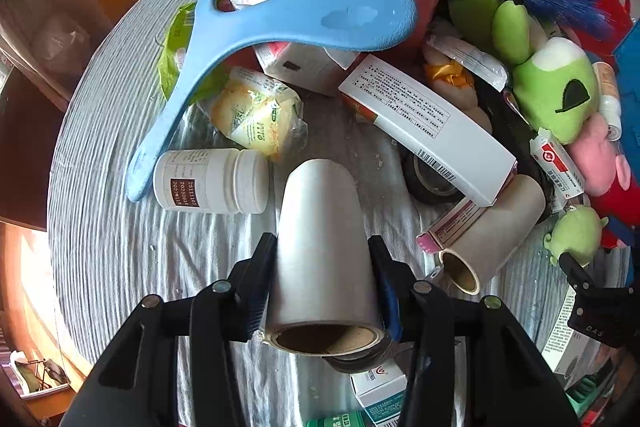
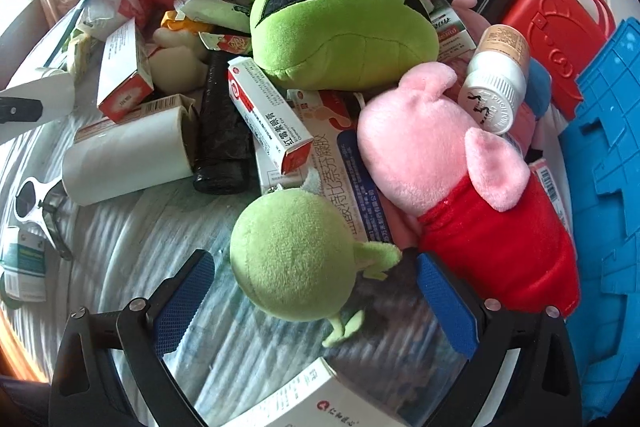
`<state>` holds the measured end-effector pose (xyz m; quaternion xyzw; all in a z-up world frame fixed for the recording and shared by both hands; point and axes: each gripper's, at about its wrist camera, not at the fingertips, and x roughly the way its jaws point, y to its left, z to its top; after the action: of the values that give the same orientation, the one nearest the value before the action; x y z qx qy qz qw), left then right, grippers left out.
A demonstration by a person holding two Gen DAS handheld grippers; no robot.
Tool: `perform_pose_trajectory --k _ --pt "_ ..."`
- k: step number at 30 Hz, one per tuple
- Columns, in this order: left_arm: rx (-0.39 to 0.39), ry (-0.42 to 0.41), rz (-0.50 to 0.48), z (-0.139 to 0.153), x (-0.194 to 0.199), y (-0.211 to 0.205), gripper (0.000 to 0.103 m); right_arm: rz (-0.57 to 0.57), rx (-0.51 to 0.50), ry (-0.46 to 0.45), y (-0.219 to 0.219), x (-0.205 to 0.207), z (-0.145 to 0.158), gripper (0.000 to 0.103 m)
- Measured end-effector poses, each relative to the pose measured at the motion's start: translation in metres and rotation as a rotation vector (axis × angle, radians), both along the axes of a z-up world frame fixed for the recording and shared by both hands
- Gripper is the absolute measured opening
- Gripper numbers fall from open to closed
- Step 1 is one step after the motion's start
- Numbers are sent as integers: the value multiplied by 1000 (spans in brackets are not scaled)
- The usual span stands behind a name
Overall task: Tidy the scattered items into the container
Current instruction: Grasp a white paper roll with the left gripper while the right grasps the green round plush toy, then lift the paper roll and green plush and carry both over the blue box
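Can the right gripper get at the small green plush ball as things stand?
Probably yes: the right gripper is open, the small green plush ball already sits between its fingers, and nothing lies on top of it.

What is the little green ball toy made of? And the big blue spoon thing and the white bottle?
Small green toy: soft plush, going by its fuzzy nap. Blue scoop: probably hard plastic, smooth and matte with a faint sheen. White bottle: looks like plastic, smooth, with a paper label.
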<state>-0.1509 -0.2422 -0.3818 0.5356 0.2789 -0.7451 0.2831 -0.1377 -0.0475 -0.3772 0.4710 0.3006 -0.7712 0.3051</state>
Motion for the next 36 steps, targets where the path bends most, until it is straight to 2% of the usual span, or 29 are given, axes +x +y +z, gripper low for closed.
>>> perform_pose_trajectory --k 1,3,5,9,17,22,36 --pt "0 0 -2 1 1 2 46 10 17 19 -3 2 -2 95" --pt "-1 2 -2 4 0 4 46 38 50 35 -8 6 -8 77" --pt "-5 4 -4 6 2 6 46 68 81 46 -13 11 -12 66" --pt "-9 8 -2 9 0 3 46 63 68 19 -12 14 -12 62" --pt "-22 25 -4 20 0 5 46 65 5 -16 2 14 10 60" --pt "-37 27 -9 29 0 4 46 26 -45 -22 15 10 36 60" --pt "-83 109 3 74 13 10 46 -53 -156 -11 45 24 112 60"
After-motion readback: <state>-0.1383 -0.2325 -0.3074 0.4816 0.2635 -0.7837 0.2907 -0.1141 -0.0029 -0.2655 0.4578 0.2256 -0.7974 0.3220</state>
